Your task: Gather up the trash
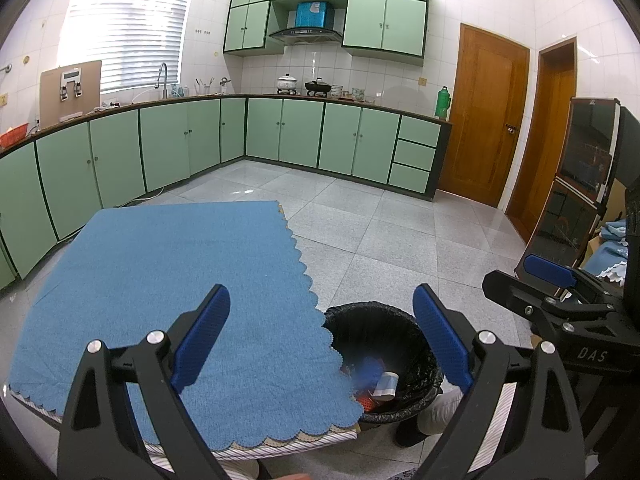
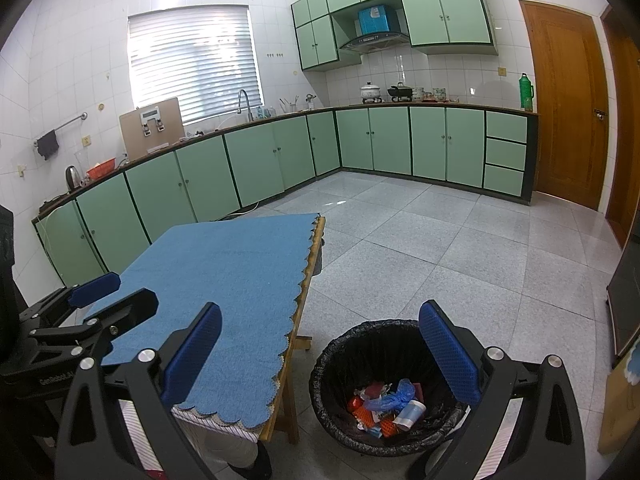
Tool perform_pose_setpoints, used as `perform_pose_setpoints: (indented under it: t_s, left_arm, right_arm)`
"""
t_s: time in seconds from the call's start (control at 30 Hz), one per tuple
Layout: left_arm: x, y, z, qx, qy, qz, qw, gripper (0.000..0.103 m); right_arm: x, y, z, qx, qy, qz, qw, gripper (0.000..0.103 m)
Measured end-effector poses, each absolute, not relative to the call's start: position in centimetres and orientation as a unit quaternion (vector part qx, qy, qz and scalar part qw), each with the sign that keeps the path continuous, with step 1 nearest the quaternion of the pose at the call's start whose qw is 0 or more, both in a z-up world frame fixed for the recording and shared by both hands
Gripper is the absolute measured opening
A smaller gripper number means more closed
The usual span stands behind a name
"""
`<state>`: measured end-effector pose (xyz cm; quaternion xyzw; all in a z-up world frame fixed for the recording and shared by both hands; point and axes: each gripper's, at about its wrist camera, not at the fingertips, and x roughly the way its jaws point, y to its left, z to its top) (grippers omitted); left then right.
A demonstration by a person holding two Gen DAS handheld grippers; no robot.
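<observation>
A round bin lined with a black bag (image 2: 340, 360) (image 1: 416, 340) stands on the floor beside the table's right edge. Inside it lies trash (image 2: 386, 406) (image 1: 376, 384): a crumpled blue bag, a paper cup, red and orange wrappers. My left gripper (image 1: 320, 336) hangs open and empty over the table's near right corner and the bin. My right gripper (image 2: 320, 356) is open and empty too, above the bin's left rim. Each gripper appears at the edge of the other's view, the right gripper (image 1: 552, 276) and the left gripper (image 2: 96, 288).
A folding table with a blue scalloped cloth (image 1: 168, 280) (image 2: 224, 272) shows bare cloth. Green cabinets (image 2: 280, 152) line the far walls under a counter with pots and a sink. Wooden doors (image 2: 568, 100) stand at right. A dark cabinet (image 1: 580, 184) is at far right. Grey tiled floor (image 2: 440, 248) lies open.
</observation>
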<state>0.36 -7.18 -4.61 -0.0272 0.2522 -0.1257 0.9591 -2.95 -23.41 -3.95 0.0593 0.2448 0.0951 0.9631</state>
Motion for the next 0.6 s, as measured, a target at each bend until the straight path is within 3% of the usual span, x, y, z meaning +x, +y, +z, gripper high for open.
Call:
perform_pose_setpoints:
  t_s: [0.6]
  left_arm:
    - [0.33, -7.12, -4.52, -0.026, 0.253, -0.126, 0.959, 0.090]
  right_arm:
    - [-2.94, -23.44, -3.94, 0.060, 0.245, 0.095, 0.963, 0.097]
